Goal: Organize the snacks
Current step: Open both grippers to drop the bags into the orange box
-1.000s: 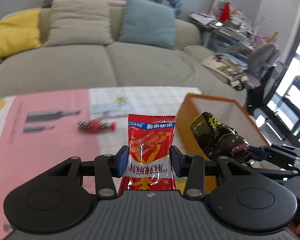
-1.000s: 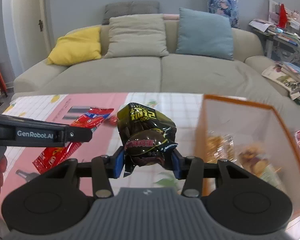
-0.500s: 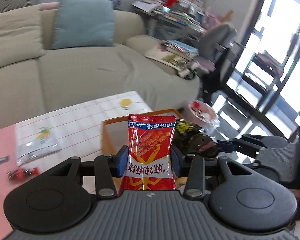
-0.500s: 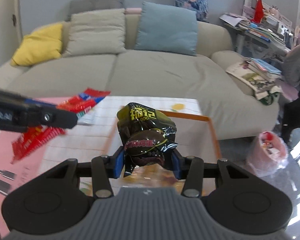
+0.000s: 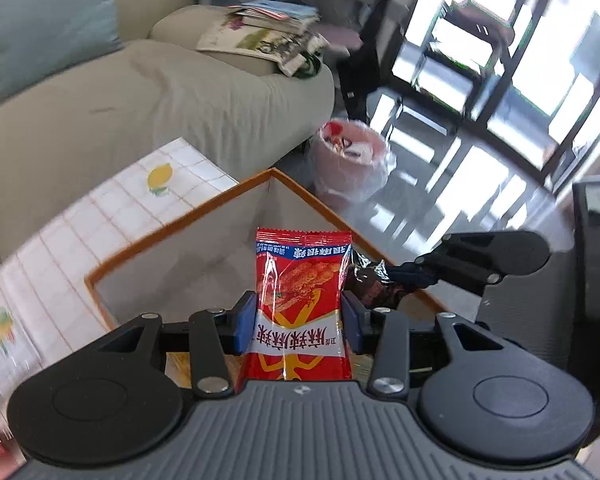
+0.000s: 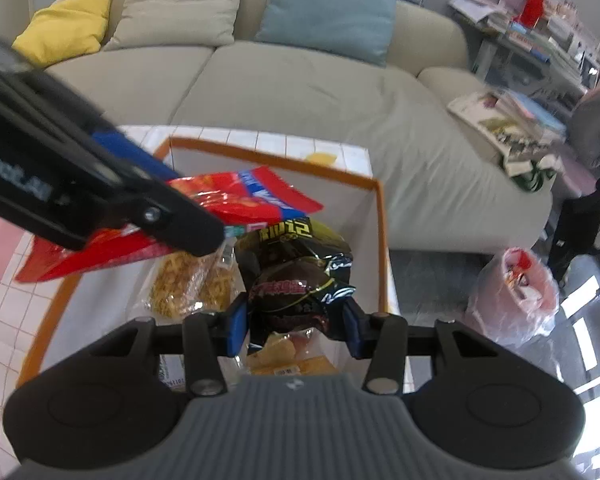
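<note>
Left tool (image 5: 299,326): blue pads clamped on either side of a red snack packet (image 5: 302,304), which stands upright between them with its serrated top edge uppermost. In the right wrist view the same tool (image 6: 168,216) enters from the left with the red packet (image 6: 236,200) projecting over the box.

Right tool (image 6: 294,326): pads clamped on a crumpled black snack bag (image 6: 294,270), gripped across its lower half. In the left wrist view this tool (image 5: 404,276) reaches in from the right, and the bag (image 5: 370,280) shows partly behind the red packet.

Box (image 6: 380,240): open-topped, orange rim, pale inner walls, standing at the right end of the table (image 5: 80,240), which carries a white tiled-pattern cloth with fruit motifs. Both tools are held above the box opening, the red packet to the left, the black bag just right of it and nearer. Whether the two packets touch cannot be told.

Box contents: clear bags of yellow snacks (image 6: 192,284) lie on the bottom, directly below the held items, with further yellow packaged pieces (image 6: 288,354) near the right tool.

Surroundings: beige sofa (image 6: 300,88) beyond the table, with yellow, beige and blue cushions; a pink plastic bag (image 6: 516,292) on the floor to the right of the table.
</note>
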